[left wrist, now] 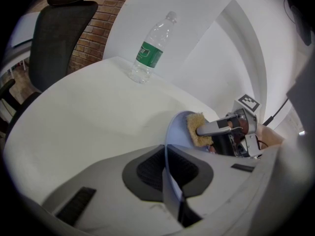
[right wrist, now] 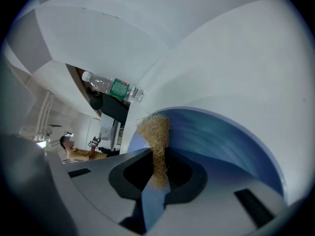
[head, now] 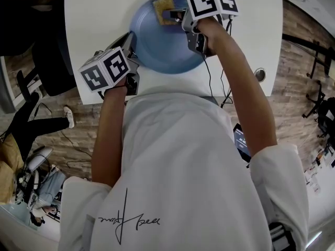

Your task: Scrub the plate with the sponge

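Note:
A blue plate (head: pixel 162 43) lies on the white table (head: pixel 94 14). My left gripper (head: pixel 131 42) is shut on the plate's left rim; in the left gripper view the thin rim (left wrist: pixel 166 149) runs between its jaws (left wrist: pixel 167 170). A tan fibrous sponge (head: pixel 163 5) rests on the far part of the plate, pinched by my right gripper (head: pixel 176 15). In the right gripper view the sponge (right wrist: pixel 155 132) sticks out from the shut jaws (right wrist: pixel 158 175) over the plate's blue surface (right wrist: pixel 221 136). The left gripper view also shows the sponge (left wrist: pixel 196 129) and the right gripper (left wrist: pixel 219 128).
A clear water bottle (left wrist: pixel 151 50) with a green label stands at the far side of the table, also in the right gripper view as a bottle (right wrist: pixel 113 87). A black office chair (left wrist: pixel 59 38) stands beyond the table's left edge. A round cable hole (head: pixel 260 75) sits near the right front edge.

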